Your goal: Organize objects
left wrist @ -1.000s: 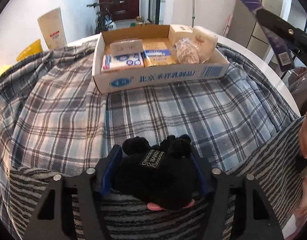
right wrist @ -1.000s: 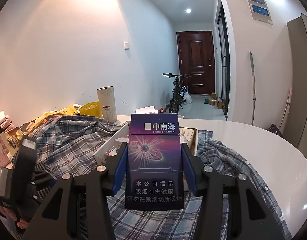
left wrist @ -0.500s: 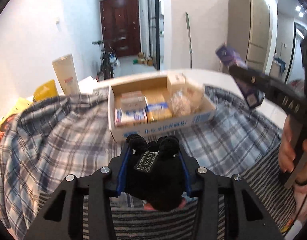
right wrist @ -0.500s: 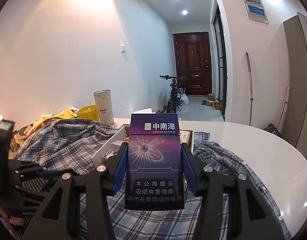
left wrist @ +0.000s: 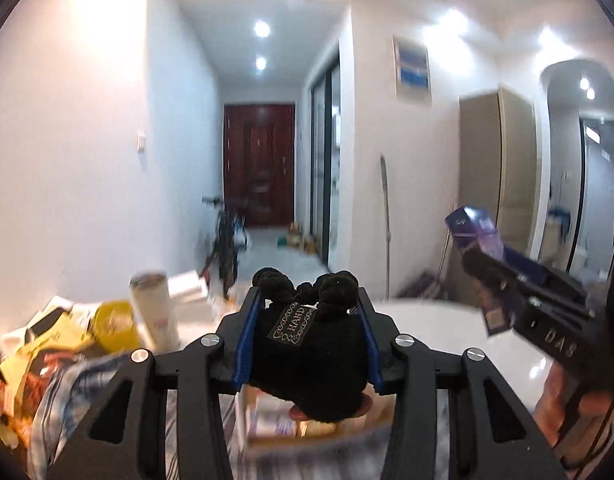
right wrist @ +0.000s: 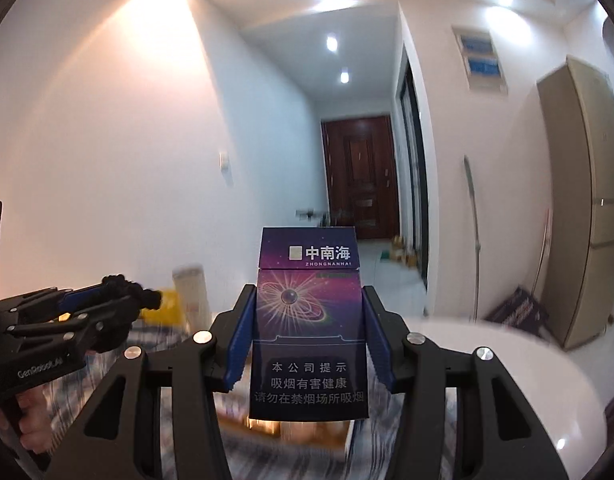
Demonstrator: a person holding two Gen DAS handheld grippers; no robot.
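My left gripper (left wrist: 309, 296) is shut on a black fuzzy plush item (left wrist: 311, 352) with a "HAND" label, held well above the table. My right gripper (right wrist: 307, 292) is shut on an upright purple cigarette pack (right wrist: 307, 320), also raised. In the left wrist view the right gripper (left wrist: 479, 256) and its pack (left wrist: 473, 228) show at the right, held by a hand. The left gripper (right wrist: 147, 298) appears at the left of the right wrist view. A blurred cardboard box (left wrist: 267, 432) of packaged goods lies below both grippers on plaid cloth (left wrist: 67, 392).
The cloth covers part of a round white table (left wrist: 447, 332). A white cylinder (left wrist: 153, 312), a yellow bag (left wrist: 115, 324) and piled clutter sit at the left. A bicycle (left wrist: 227, 240) stands in the hallway, and a tall cabinet (right wrist: 587, 200) is on the right.
The left gripper closed tighter on the plush item, lifted it off the striped cloth and tipped up from the table toward the hallway. The right gripper rose with the pack.
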